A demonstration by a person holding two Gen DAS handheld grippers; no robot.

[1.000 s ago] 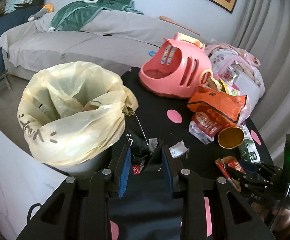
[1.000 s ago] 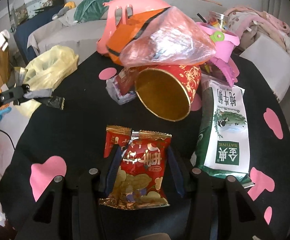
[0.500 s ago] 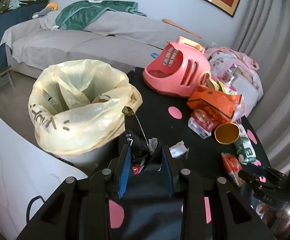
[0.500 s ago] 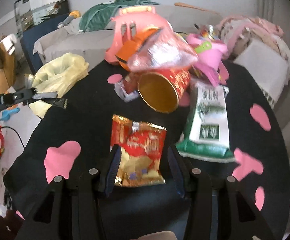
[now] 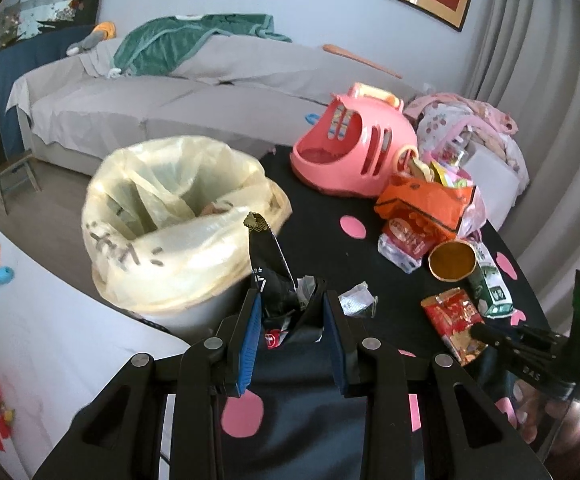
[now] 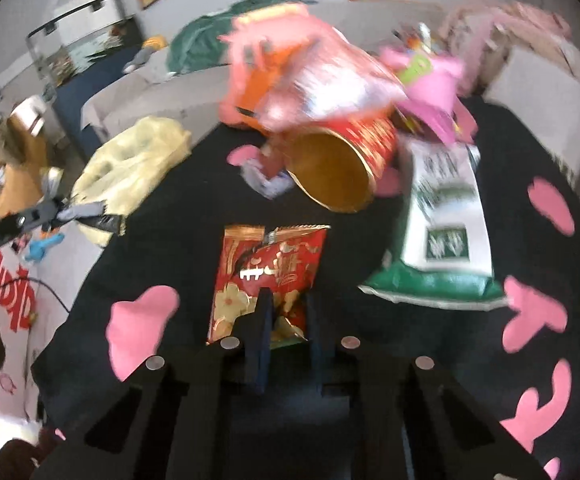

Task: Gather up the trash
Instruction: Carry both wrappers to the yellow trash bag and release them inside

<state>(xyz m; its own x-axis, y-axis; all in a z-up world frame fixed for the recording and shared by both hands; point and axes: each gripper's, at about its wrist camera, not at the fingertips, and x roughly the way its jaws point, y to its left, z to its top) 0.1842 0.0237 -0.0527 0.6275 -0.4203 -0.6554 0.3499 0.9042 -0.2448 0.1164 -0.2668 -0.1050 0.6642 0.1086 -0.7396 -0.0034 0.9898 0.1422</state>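
Red packet (image 6: 267, 276): lies on the black table (image 6: 185, 216), its near end now pinched between the fingers of the right gripper (image 6: 285, 320). A second ago those fingers stood wide on either side of it; they have since closed in, so I judge the grasp made and the lift next.
Right gripper: clenched on the red packet, low over the table; the view is blurred, so it seems to be moving.
Black wrapper (image 5: 273, 276): held crumpled in the left gripper (image 5: 290, 322), clamped as before, its tip sticking up towards the bin.
Left gripper: has risen and drawn back a little; it hangs just beside the bin, not yet over the mouth.
Bin bag (image 5: 177, 216): yellow, open, some scraps already inside, at the table's edge.
Still to collect: gold cup (image 5: 452, 260) on its side, green pack (image 5: 490, 284), orange bag (image 5: 422, 204), white scrap (image 5: 356, 298).
Beyond: pink basket (image 5: 354, 144), sofa (image 5: 149, 96).
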